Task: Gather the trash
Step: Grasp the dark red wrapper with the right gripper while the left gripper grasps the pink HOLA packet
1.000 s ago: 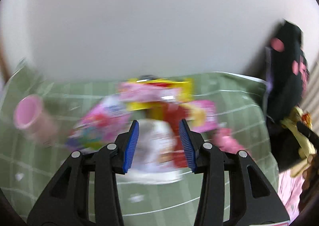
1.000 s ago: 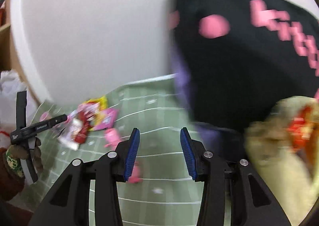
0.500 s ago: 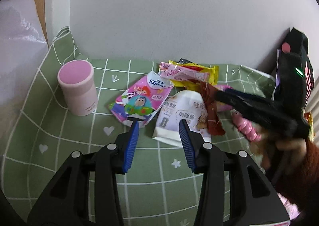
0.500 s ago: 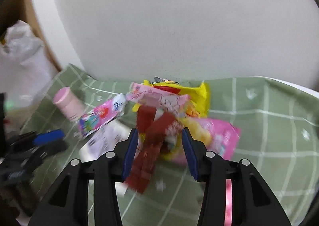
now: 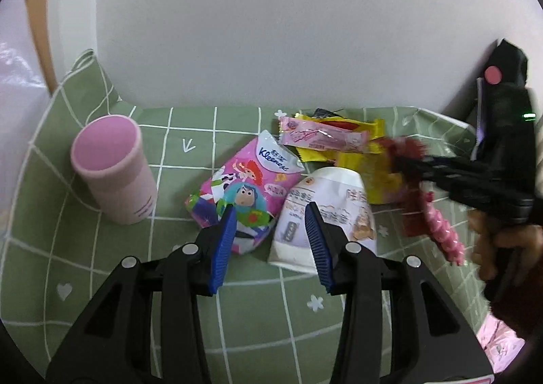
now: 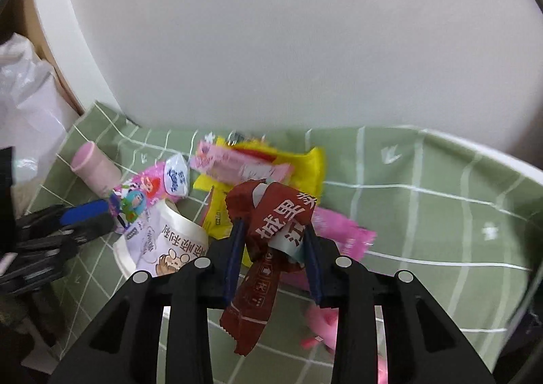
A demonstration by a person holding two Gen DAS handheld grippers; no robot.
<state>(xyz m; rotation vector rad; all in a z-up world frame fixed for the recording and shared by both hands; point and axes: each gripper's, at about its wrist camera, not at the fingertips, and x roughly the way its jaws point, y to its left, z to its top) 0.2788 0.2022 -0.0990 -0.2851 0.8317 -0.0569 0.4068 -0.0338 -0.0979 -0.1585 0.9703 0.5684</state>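
Trash: a crumpled dark-red wrapper [image 6: 271, 238] with white characters, caught between my right gripper's [image 6: 273, 248] jaws, which have just been closing on it above the green checked cloth [image 6: 424, 221]. My left gripper [image 5: 269, 241] hangs open over a white pouch [image 5: 325, 211].

**Green checked cloth, wrappers heaped at the back**

A table under a green tablecloth [image 5: 163, 160] with white grid lines meets a white wall at its back edge. Near the back left corner stands a pink cylindrical cup [image 5: 113, 168]. Toward the middle of the back edge lie a Kleenex tissue pack [image 5: 247, 187], a white snack pouch [image 5: 334, 194], a yellow wrapper [image 5: 368, 177] and a pink wrapper [image 5: 322, 138], overlapping one another.
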